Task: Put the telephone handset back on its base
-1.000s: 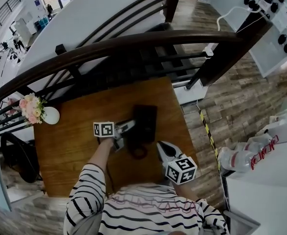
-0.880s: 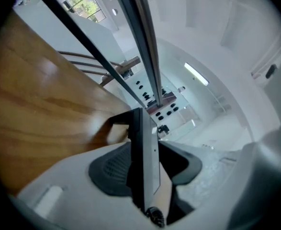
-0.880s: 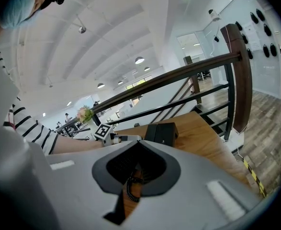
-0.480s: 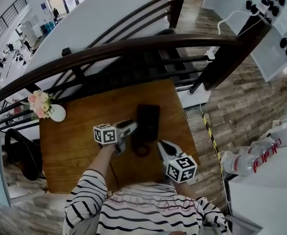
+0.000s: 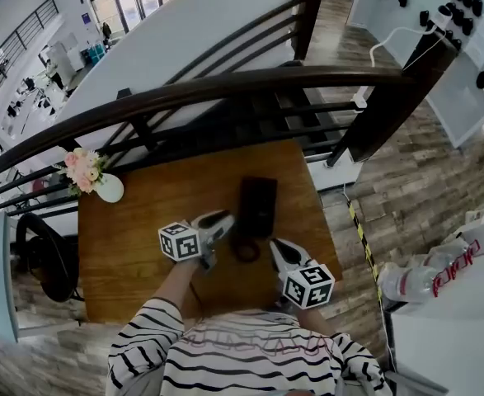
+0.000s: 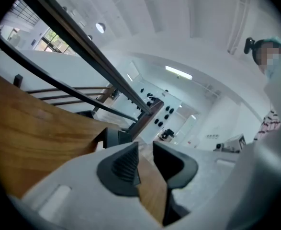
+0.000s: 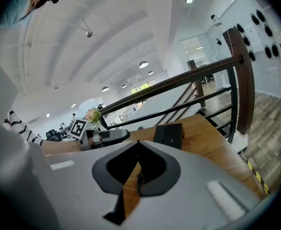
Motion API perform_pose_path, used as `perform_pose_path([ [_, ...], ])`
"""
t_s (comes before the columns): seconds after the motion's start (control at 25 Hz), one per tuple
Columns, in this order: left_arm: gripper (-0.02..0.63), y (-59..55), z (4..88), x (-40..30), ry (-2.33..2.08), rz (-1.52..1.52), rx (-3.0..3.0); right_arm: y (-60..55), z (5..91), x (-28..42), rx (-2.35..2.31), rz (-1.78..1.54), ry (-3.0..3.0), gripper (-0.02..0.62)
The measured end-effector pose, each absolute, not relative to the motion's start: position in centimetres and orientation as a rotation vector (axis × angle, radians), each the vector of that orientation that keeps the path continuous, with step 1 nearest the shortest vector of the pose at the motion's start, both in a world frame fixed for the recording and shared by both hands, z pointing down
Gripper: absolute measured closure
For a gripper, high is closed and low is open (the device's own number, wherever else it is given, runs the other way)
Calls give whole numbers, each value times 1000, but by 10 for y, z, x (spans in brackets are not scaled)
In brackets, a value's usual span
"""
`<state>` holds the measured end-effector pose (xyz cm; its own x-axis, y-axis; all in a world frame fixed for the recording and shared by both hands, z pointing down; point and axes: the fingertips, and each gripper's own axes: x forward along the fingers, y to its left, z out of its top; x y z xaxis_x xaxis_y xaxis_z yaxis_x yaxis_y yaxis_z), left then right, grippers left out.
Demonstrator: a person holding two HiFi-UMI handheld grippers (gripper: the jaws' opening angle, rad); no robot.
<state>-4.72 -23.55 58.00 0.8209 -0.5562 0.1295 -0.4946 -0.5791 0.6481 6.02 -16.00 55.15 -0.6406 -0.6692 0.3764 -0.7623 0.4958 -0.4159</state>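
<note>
I list: my left tongs, slightly apart, just been closing, nothing between; my right tongs, tips together, empty; black telephone on table.

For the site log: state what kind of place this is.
Probably an office mezzanine: a wooden table with a black telephone stands beside a dark railing overlooking a lower floor.

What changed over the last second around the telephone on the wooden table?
The left gripper lifted away from the left side of the black telephone. Its jaws have just been closing partway, with nothing between them. The right gripper stayed beside the coiled cord, jaws together. The telephone, the cord and the flower vase kept their places on the table.
</note>
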Motion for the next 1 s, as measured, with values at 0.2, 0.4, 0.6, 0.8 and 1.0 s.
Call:
perform_pose_path([
  [0.2,533,-212,561,-50,-806,-101,2346,-146,550,57,1270,862,-2578,595],
  [0.4,603,-194,546,-49,-812,-108,2384,-136,547,58,1305,859,-2578,595],
  [0.6,603,-179,533,-51,-804,-92,2416,-132,542,56,1344,856,-2581,595],
  [0.8,603,-160,525,-53,-778,-67,2447,-123,541,53,1382,855,-2573,595],
  [1.0,603,-150,522,-61,-763,-58,2464,-117,543,43,1416,853,-2569,595],
])
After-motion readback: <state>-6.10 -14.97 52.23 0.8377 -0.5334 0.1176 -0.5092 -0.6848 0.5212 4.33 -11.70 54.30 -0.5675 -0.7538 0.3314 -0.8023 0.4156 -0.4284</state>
